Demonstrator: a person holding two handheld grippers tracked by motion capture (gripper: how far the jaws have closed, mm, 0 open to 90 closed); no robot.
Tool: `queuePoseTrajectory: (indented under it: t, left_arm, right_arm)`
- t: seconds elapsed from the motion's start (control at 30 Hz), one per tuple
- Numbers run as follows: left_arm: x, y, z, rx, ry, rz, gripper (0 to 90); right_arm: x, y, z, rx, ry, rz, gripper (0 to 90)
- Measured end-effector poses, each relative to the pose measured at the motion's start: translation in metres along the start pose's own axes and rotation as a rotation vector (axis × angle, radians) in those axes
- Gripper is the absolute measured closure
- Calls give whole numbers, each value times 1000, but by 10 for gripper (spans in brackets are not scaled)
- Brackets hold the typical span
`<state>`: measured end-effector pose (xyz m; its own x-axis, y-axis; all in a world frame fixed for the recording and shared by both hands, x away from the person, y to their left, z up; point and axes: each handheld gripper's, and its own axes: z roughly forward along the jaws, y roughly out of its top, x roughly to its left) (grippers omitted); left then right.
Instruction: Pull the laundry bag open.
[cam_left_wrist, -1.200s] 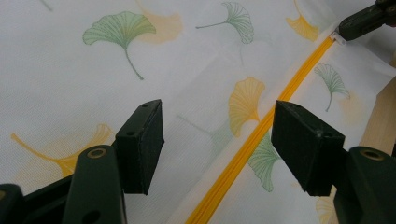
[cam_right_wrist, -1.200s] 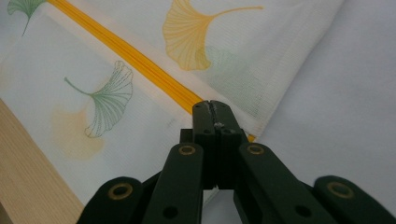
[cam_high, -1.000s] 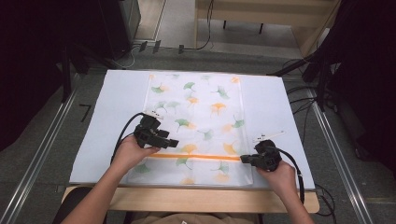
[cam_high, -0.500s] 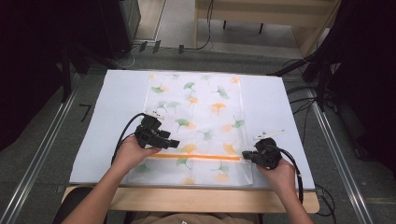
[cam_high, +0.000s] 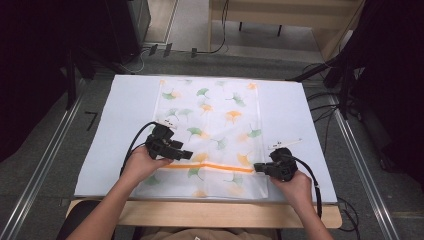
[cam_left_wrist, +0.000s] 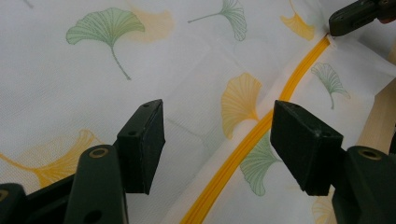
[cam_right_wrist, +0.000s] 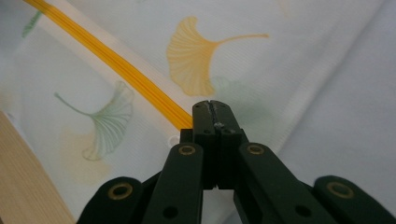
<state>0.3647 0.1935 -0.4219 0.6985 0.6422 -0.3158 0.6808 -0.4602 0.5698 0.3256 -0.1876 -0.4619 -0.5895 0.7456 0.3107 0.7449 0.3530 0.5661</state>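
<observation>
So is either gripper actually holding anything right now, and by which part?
The right gripper is shut at the end of the orange zipper on the white leaf-print bag, apparently pinching its pull. The left gripper is open above the bag, holding nothing.

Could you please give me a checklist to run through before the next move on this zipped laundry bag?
1. Right tool closed at the right end of the orange zipper: ok, jaws together.
2. Zipper pull actually gripped by the right tool: cannot tell, jaws hide it.
3. Left tool open and ready: ok, jaws wide apart over the zipper.
4. Left tool holding the fabric down: not ok, nothing pinched yet.
5. Mesh bag lying flat on the white mat: ok.
6. Zipper closed along its length: ok.
</observation>
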Motion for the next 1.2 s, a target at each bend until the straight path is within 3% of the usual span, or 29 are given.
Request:
queuePoseTrajectory:
  t: [0.17,0.43,0.77,0.93,1.2]
  left_arm:
    - [-2,0,1,-3,-6,3,361]
    - [-8,2,2,-10,-4,37,414]
    - [-15,8,6,-25,-20,63,474]
    - [-16,11,10,-17,-23,67,478]
    - [-16,13,12,-7,-22,70,446]
  right_arm:
    - [5,2,2,7,-22,-33,900]
    - [3,-3,-20,-14,-118,-53,853]
    - [-3,-15,-23,-2,-115,-45,672]
    - [-1,-20,-20,10,-123,-69,570]
    - [1,-23,-12,25,-112,-108,511]
